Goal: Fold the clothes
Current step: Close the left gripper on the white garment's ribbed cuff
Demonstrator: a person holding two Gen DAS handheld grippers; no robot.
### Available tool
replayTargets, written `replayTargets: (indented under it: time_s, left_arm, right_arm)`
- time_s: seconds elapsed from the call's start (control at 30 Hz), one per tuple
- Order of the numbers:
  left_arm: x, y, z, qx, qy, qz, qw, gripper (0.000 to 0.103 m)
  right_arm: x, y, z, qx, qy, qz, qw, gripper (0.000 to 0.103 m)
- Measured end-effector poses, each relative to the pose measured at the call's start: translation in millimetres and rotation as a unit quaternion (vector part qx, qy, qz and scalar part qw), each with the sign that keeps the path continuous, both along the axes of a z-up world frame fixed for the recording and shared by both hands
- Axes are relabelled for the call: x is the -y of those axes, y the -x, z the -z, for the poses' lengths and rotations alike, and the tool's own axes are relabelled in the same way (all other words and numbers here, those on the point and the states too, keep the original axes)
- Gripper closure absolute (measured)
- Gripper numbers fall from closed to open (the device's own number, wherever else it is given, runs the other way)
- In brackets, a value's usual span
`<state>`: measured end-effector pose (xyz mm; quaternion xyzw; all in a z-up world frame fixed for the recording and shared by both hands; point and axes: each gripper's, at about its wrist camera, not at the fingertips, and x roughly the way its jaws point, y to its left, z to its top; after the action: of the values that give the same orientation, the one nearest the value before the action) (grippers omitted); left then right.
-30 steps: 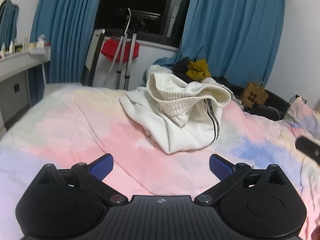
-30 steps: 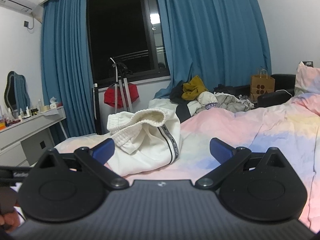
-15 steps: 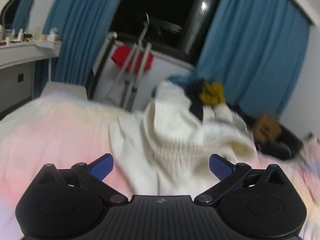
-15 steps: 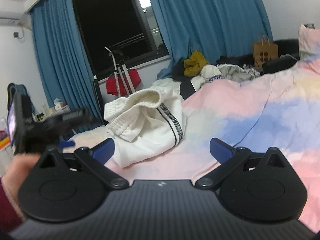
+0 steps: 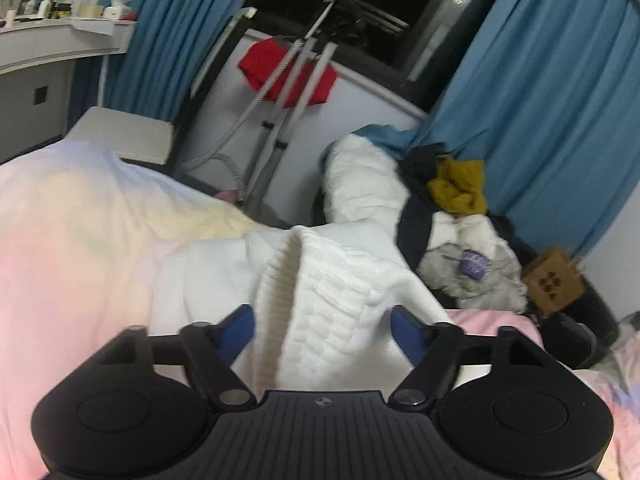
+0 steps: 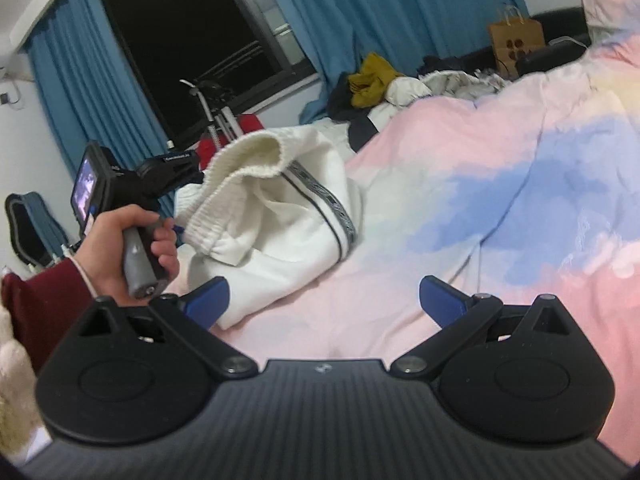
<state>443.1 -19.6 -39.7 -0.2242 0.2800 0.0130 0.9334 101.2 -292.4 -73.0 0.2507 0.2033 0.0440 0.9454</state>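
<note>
A crumpled white garment with a ribbed waistband and a dark patterned side stripe lies on the pastel pink and blue bedspread [image 6: 460, 184]. In the left wrist view its ribbed band [image 5: 320, 304] sits between my left gripper's open blue fingers [image 5: 322, 330], which are not closed on it. In the right wrist view the garment [image 6: 276, 208] lies ahead and left of my right gripper [image 6: 324, 300], which is open and empty over the bedspread. The left gripper [image 6: 132, 196] shows there in a hand, at the garment's waistband.
A pile of other clothes [image 5: 460, 216] lies at the bed's far end by blue curtains [image 5: 560, 100]. A garment steamer stand with a red item [image 5: 288, 72] stands at the window. A white dresser [image 5: 48, 48] is at left, a paper bag [image 6: 516, 40] at right.
My left gripper moved forward to the garment, so the ribbed waistband now lies between its fingers, which have narrowed somewhat. My right gripper tilted and shifted; the left hand came into its view.
</note>
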Motion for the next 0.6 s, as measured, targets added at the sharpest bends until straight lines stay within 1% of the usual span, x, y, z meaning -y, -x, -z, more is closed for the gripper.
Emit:
replayTargets:
  time_s: [0.03, 0.1, 0.13, 0.17, 0.2, 0.27, 0.3, 0.4, 0.47, 0.53, 0.6]
  left_arm:
    - [-1.4, -1.8, 0.3, -0.002, 0.001, -0.007, 1.0, 0.045]
    - [-2.6, 1.0, -3.6, 0.004, -0.003, -0.005, 1.0, 0.067]
    - [-2.8, 4.4, -7.0, 0.009, -0.006, 0.0, 0.9999, 0.069]
    - [-3.0, 7.7, -10.3, 0.015, -0.009, 0.005, 0.9998, 0.077]
    - [-3.2, 12.5, -14.9, 0.021, -0.013, 0.012, 0.9996, 0.08]
    - [-3.8, 33.7, -30.9, 0.04, -0.018, 0.035, 0.9984, 0.084]
    - [-4.0, 52.3, -37.1, 0.047, -0.018, 0.044, 0.9977, 0.085]
    - [-4.3, 96.8, -60.5, 0.063, -0.021, 0.073, 0.9951, 0.087]
    - [-5.7, 130.1, -72.7, 0.077, -0.033, 0.092, 0.9923, 0.089]
    - [-12.7, 164.3, -78.8, 0.088, -0.039, 0.104, 0.9899, 0.09]
    - [-25.2, 199.0, -78.5, 0.093, -0.038, 0.107, 0.9891, 0.091]
  right_arm:
    - [0.5, -1.6, 1.5, 0.0, -0.005, 0.0, 1.0, 0.0]
    - [0.2, -2.9, 3.2, 0.004, -0.009, -0.001, 1.0, 0.0]
    - [-0.4, -2.3, 3.4, 0.008, -0.007, -0.001, 1.0, 0.0]
    - [-1.1, -1.0, 2.6, 0.014, -0.003, -0.002, 1.0, 0.0]
    - [-2.0, 0.7, 1.3, 0.021, 0.0, -0.002, 1.0, 0.0]
    - [-3.1, 4.4, -2.1, 0.034, 0.005, -0.003, 0.999, 0.0]
    - [-3.7, 6.3, -3.9, 0.041, 0.007, -0.003, 0.999, 0.0]
    - [-4.8, 14.3, -10.2, 0.059, 0.011, -0.005, 0.998, 0.0]
    - [-4.8, 19.4, -14.6, 0.071, 0.012, -0.006, 0.997, 0.0]
    - [-5.5, 24.8, -18.7, 0.082, 0.011, -0.01, 0.997, 0.0]
    - [-7.1, 29.6, -22.3, 0.091, 0.01, -0.017, 0.996, 0.0]
